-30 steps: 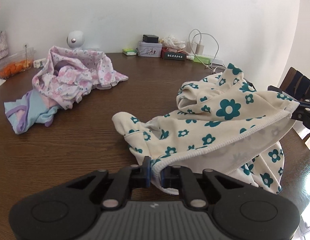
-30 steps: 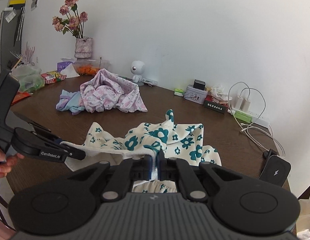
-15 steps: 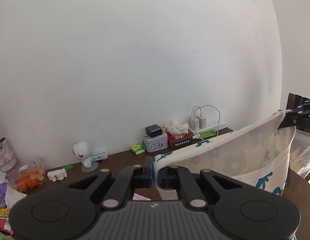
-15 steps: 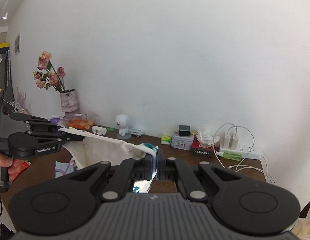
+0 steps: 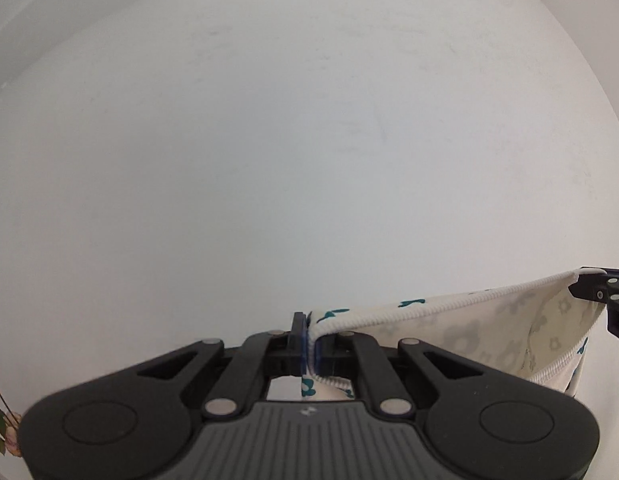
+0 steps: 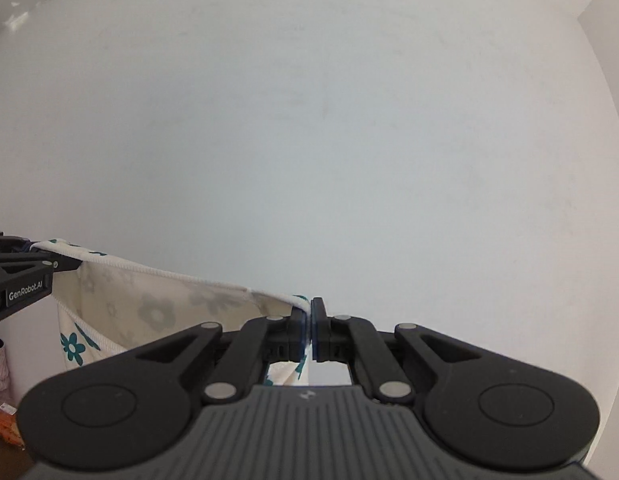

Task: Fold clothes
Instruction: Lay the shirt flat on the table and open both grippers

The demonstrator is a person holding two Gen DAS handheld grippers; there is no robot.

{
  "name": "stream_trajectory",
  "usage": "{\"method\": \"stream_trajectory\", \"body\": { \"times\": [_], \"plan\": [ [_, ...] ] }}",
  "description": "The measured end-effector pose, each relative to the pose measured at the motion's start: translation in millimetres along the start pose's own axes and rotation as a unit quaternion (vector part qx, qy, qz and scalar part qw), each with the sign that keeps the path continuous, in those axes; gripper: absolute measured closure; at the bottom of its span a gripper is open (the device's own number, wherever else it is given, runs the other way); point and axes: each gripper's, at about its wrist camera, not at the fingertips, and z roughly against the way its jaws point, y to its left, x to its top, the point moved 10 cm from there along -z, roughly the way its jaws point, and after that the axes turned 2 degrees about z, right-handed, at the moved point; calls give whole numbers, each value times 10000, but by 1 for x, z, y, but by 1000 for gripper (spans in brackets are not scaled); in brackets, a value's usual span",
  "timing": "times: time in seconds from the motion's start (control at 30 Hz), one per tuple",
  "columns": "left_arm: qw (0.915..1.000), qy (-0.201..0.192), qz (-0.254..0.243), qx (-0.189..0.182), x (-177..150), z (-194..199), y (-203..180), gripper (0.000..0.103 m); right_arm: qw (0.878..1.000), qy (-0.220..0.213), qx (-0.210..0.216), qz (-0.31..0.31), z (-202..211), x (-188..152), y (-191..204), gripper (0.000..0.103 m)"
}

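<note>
the left gripper is clamped on one end of the ribbed hem of the cream garment with teal flowers; the right gripper is clamped on the other end of that hem; the hem runs nearly taut from one pair of tongs to the other, and the cloth hangs below it in a loose open pocket; both tongs point at the bare white wall, so whatever lies beneath them is out of view; judged from this, the step in hand is holding the garment up spread between the two grips, which would fit shaking it flat or carrying it; any next move calls for both grips to hold and the tongs to keep level, so the hem stays straight.
</note>
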Motion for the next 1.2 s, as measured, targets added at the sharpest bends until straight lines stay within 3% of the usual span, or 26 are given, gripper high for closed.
{"method": "stream_trajectory", "body": {
  "times": [0.07,0.17,0.33,0.43,0.57,0.7,0.87,1.03,1.1,1.2],
  "plan": [
    [9998,-218,24,28,12,16,5,100,9994,-302,-3,181,10,14,3,101],
    [9999,-69,-59,62,-14,37,10,100,9985,-329,165,399,20,0,13,101],
    [9969,553,-498,-261,-119,75,0,100,9942,21,508,946,50,-85,41,101],
    [9891,1172,-512,-734,-198,115,-13,100,9889,366,899,1125,79,-154,59,101],
    [9690,1973,-609,-1357,-302,189,-34,100,9769,1235,1468,941,141,-266,78,101],
    [9417,2765,-641,-1809,-392,255,-47,100,9559,2092,1860,886,219,-370,98,101],
    [8967,3699,-671,-2336,-500,339,-60,100,9372,2732,2111,500,309,-430,120,101],
    [8901,3913,-603,-2255,-536,364,-52,100,9246,3067,2251,177,362,-441,131,101],
    [8895,3941,-610,-2229,-525,392,-49,100,9196,3167,2323,105,376,-444,133,100],
    [8866,3994,-608,-2251,-527,399,-46,100,9071,3406,2471,-90,380,-452,134,97]
  ]
}}
